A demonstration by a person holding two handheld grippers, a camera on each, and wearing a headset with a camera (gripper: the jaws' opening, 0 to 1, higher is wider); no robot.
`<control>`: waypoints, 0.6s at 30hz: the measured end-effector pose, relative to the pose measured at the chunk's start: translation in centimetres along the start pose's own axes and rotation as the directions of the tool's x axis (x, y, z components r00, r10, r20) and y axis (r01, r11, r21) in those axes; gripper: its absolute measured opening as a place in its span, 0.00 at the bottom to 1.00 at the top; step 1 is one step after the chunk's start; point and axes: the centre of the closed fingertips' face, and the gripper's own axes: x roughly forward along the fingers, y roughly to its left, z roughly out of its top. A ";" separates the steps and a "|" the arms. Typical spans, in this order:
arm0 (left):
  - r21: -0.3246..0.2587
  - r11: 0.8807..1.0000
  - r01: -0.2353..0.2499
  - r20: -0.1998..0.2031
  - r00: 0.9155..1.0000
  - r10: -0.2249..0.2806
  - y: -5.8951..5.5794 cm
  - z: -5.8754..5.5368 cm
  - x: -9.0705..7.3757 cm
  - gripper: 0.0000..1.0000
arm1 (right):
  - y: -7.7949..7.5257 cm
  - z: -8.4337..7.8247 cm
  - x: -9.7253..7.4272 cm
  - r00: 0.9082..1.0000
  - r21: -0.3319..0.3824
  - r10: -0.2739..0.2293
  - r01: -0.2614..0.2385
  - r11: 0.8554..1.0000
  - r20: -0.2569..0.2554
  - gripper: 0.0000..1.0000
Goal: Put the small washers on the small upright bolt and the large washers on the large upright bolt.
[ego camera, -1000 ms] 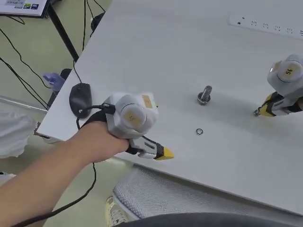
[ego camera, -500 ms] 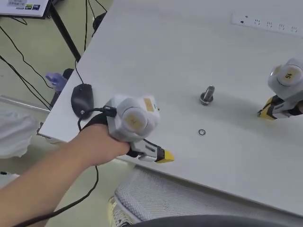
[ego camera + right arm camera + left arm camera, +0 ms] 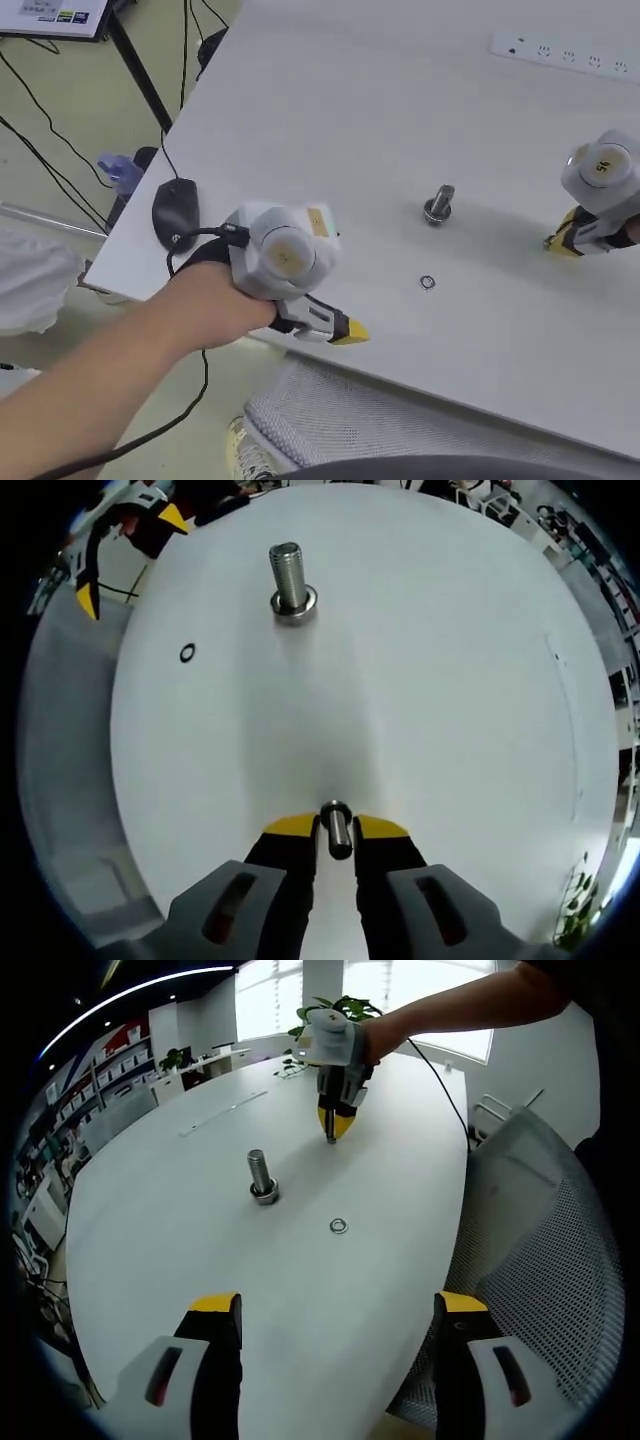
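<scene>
on the white worktop (image 3: 350,120) a large bolt (image 3: 438,204) stands upright, well in from the edges. in the left gripper view the large bolt (image 3: 262,1177) shows its threaded shaft pointing up, and in the right gripper view the same bolt (image 3: 291,580) has a metal ring (image 3: 295,604) around its foot; whether that ring is a washer or the bolt's own head i cannot tell. a small washer (image 3: 427,283) lies flat on the worktop near the large bolt, on the side toward the person, apart from it and touching nothing else. it also shows in the left gripper view (image 3: 338,1225) and the right gripper view (image 3: 187,653).

the left gripper (image 3: 350,330) sits in the person's hand (image 3: 205,300) above the near edge of the worktop, its yellow tips pointing toward the washer but well apart from it. in its own view the left gripper (image 3: 328,1310) has its jaws spread wide with nothing between them.

the right gripper (image 3: 556,242) is over the far right part of the worktop, tilted down. in its own view the right gripper (image 3: 336,832) has its jaws drawn narrow and clamped on a small bolt (image 3: 337,825), whose end faces the camera. from the left gripper view the right gripper (image 3: 333,1125) points down at the worktop beyond the large bolt; whether the small bolt touches the surface i cannot tell.

a black mouse (image 3: 175,213) rests at the left edge of the worktop, a white power strip (image 3: 565,55) lies along the far side, and a grey mesh chair (image 3: 400,420) stands at the near edge.
</scene>
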 end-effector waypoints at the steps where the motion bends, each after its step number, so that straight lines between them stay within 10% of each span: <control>1: 0.000 1.000 0.000 -0.001 1.000 0.000 0.0 -0.1 0.0 0.78 | 0.0 -0.1 0.0 1.000 0.001 0.000 0.000 1.000 -0.002 0.16; 18: -0.001 1.000 -0.017 0.011 1.000 0.017 0.2 0.1 -0.6 0.78 | -0.5 1.5 -1.4 0.999 -0.007 0.006 -0.006 1.000 0.037 0.28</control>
